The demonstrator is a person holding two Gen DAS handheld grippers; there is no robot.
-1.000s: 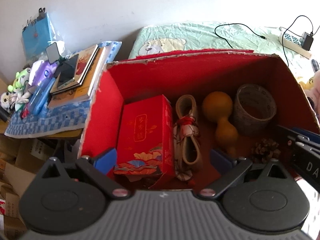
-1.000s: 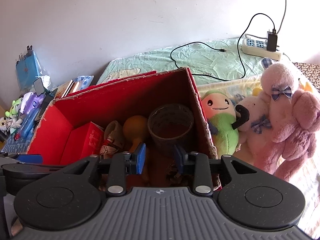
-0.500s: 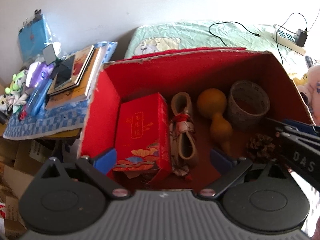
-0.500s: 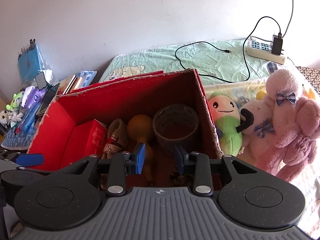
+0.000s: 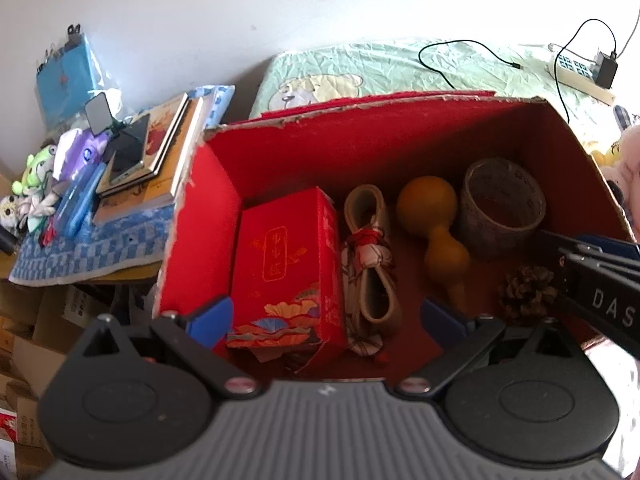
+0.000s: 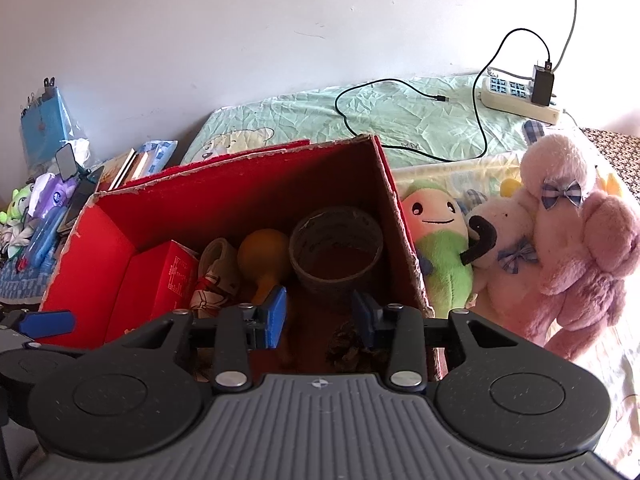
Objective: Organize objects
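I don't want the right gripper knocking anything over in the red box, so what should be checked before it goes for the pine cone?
1. Right gripper empty, jaws open: ok.
2. Pine cone lying free on the box floor, nothing on it: ok.
3. Jaws lined up over the cone: cannot tell; it sits low, partly hidden.
4. Tape roll apart from the cone: ok, though close.
5. Gourd out of the path: ok, it lies to the left.
6. Left gripper open, holding nothing: ok.
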